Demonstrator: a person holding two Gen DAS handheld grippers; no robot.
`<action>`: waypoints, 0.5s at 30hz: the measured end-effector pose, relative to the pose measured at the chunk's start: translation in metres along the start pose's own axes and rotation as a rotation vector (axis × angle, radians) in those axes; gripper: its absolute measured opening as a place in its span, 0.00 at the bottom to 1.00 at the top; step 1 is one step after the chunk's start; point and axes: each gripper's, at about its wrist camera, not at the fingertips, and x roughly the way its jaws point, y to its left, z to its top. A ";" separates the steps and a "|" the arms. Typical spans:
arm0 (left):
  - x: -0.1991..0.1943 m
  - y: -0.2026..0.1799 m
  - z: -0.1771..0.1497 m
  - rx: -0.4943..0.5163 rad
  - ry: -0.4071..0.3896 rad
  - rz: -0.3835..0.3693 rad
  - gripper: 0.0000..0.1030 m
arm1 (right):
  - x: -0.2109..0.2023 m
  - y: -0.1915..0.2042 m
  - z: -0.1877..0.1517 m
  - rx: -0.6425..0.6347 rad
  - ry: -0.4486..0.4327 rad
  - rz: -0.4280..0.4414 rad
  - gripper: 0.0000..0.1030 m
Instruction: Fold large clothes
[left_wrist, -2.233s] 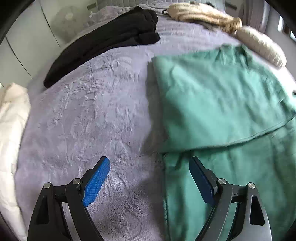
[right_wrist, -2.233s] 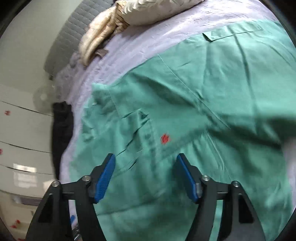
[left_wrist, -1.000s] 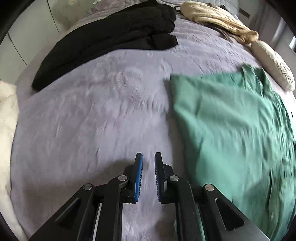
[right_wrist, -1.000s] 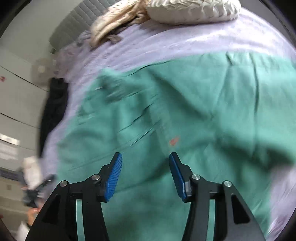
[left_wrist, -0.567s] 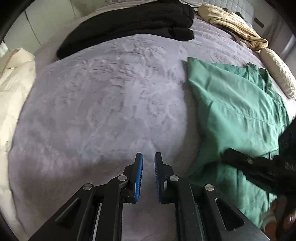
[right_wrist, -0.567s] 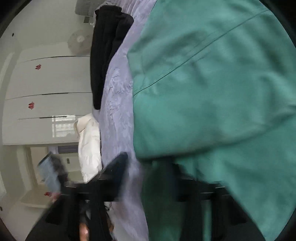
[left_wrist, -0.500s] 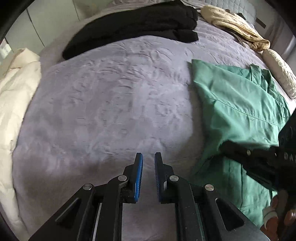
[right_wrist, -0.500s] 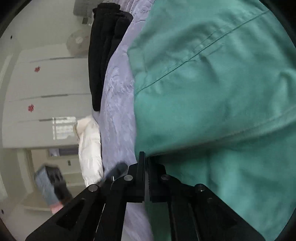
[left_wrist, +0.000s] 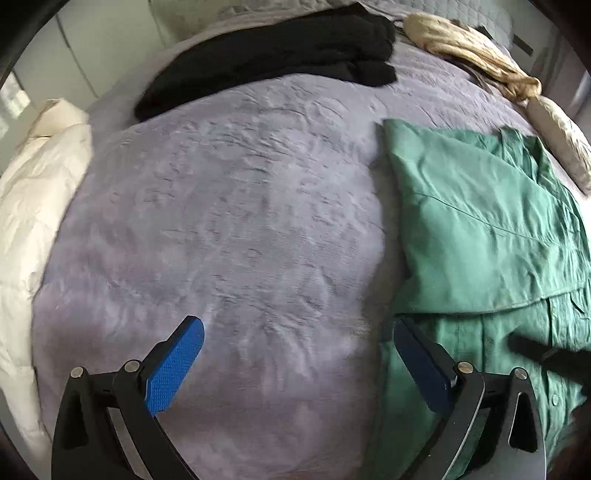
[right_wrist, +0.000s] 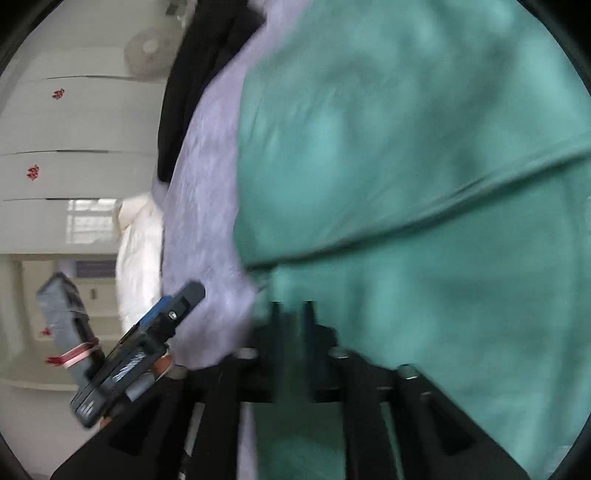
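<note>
Green shirt (left_wrist: 491, 236) lies half-folded on purple blanket (left_wrist: 229, 221), at 3 o'clock. Left gripper (left_wrist: 299, 343) spread wide, empty. Right gripper (right_wrist: 291, 314) blurred over shirt edge, grip unclear.

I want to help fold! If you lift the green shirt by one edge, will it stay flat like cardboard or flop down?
It will probably flop. The green shirt already lies creased and doubled over itself on the purple bedspread, so it looks like thin, soft cloth. It probably feels light, and the unheld part would likely sag and drag along the fuzzy cover.
</note>
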 end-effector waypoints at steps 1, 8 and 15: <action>0.001 -0.005 0.001 0.012 0.004 -0.006 1.00 | -0.019 -0.004 0.002 -0.002 -0.044 -0.028 0.63; -0.011 -0.065 0.000 0.079 -0.006 -0.094 1.00 | -0.122 -0.067 0.016 0.115 -0.240 -0.142 0.67; -0.016 -0.145 -0.010 0.163 0.015 -0.158 1.00 | -0.208 -0.140 -0.020 0.292 -0.330 -0.177 0.69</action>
